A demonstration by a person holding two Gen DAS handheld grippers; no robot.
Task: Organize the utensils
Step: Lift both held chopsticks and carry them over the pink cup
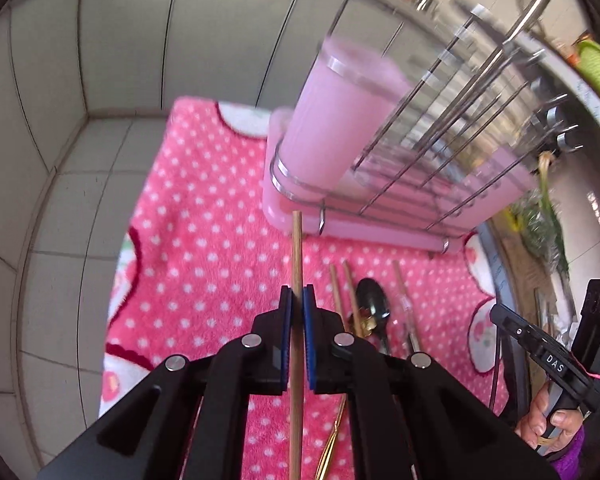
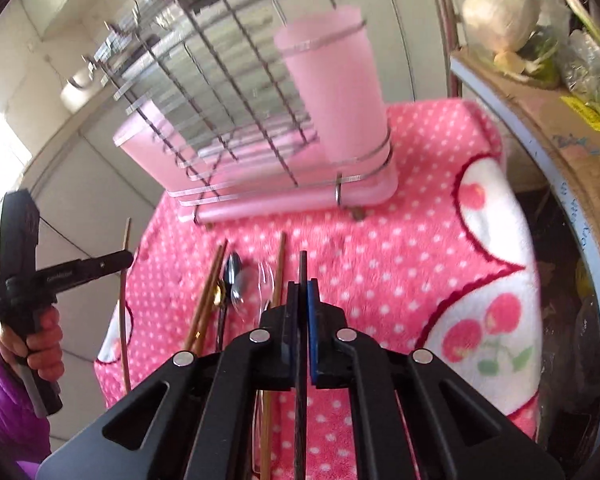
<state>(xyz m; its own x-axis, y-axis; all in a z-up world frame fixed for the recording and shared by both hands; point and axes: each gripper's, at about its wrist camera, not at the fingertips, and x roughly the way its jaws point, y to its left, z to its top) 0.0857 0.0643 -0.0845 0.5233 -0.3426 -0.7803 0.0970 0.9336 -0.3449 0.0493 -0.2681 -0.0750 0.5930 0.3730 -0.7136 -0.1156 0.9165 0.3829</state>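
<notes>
My left gripper (image 1: pixel 297 300) is shut on a wooden chopstick (image 1: pixel 296 248) whose tip points at the pink utensil cup (image 1: pixel 332 120) in the wire dish rack (image 1: pixel 440 140). My right gripper (image 2: pixel 302 292) is shut on a black chopstick (image 2: pixel 302 266), held above the pink dotted towel (image 2: pixel 400 248). On the towel lie wooden chopsticks (image 2: pixel 210 288), a dark spoon (image 2: pixel 233 276), a clear plastic spoon (image 2: pixel 266 280) and another chopstick (image 2: pixel 279 264). The cup (image 2: pixel 336 88) and rack (image 2: pixel 228 92) stand behind them. The left gripper shows at the left (image 2: pixel 112 260).
Grey tiled walls (image 1: pixel 80 120) close the left and back. A wooden board with a garlic bulb (image 2: pixel 500 12) and greens sits at the right. A round metal rim (image 2: pixel 572 216) borders the towel. The right gripper's handle (image 1: pixel 548 356) is at the lower right.
</notes>
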